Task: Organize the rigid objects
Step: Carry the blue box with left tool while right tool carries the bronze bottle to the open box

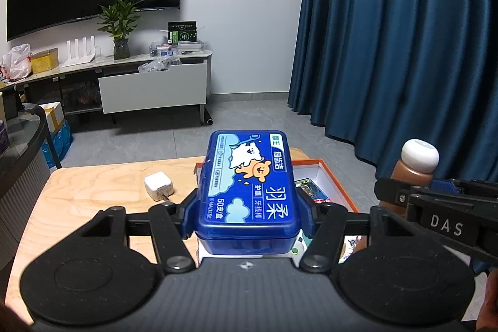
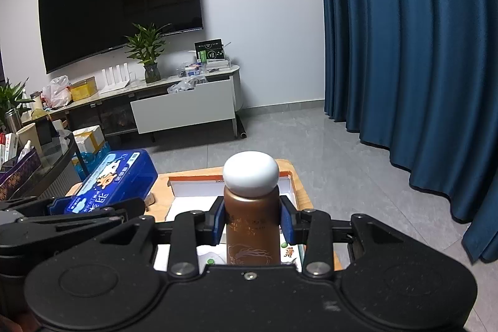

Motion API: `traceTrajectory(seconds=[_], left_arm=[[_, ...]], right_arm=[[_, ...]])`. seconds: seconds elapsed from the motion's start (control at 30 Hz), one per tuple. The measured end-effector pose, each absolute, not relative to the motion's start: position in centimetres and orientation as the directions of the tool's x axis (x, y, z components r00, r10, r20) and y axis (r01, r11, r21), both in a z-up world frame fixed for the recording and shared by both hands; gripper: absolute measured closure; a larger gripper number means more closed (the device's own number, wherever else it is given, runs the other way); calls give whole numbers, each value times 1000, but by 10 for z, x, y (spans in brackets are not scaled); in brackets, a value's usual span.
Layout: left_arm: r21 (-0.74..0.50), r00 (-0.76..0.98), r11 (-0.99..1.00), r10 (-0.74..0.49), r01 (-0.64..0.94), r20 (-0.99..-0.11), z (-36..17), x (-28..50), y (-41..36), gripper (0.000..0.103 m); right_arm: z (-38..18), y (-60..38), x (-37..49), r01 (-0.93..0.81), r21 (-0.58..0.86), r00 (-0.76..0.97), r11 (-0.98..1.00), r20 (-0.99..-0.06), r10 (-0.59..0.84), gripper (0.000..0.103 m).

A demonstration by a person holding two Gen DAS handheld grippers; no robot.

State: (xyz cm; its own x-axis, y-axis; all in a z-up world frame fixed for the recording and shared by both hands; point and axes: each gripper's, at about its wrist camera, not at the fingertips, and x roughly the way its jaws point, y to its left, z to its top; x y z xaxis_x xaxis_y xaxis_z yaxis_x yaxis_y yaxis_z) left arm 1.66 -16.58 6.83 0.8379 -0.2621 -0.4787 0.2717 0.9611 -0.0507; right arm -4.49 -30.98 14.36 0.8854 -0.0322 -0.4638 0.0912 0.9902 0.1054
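My left gripper (image 1: pixel 247 207) is shut on a blue plastic floss box (image 1: pixel 249 185) with cartoon animals on its lid, held above the wooden table (image 1: pixel 93 198). My right gripper (image 2: pixel 252 223) is shut on an upright brown bottle (image 2: pixel 252 232) with a round white cap (image 2: pixel 251 172), held over the open orange-edged white box (image 2: pixel 186 192). The bottle (image 1: pixel 414 170) and right gripper also show at the right of the left wrist view; the floss box (image 2: pixel 115 179) shows at the left of the right wrist view.
A white charger plug (image 1: pixel 158 185) lies on the table left of the orange-edged box (image 1: pixel 330 176), which holds several small items. A dark round table (image 1: pixel 21 145) stands at the left. Blue curtains (image 1: pixel 404 36) hang at the right; a TV cabinet (image 1: pixel 140 77) stands behind.
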Motion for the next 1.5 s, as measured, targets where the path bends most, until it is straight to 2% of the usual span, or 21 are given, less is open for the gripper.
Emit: traceTrajectory(seconds=[0.73, 1.5], left_arm=[[-73, 822, 960, -270, 270, -501, 63, 30, -165, 41], [-87, 793, 955, -285, 284, -538, 55, 49, -169, 41]], right_arm=[[136, -304, -32, 77, 76, 874, 994, -485, -31, 59], [132, -310, -6, 86, 67, 837, 994, -547, -35, 59]])
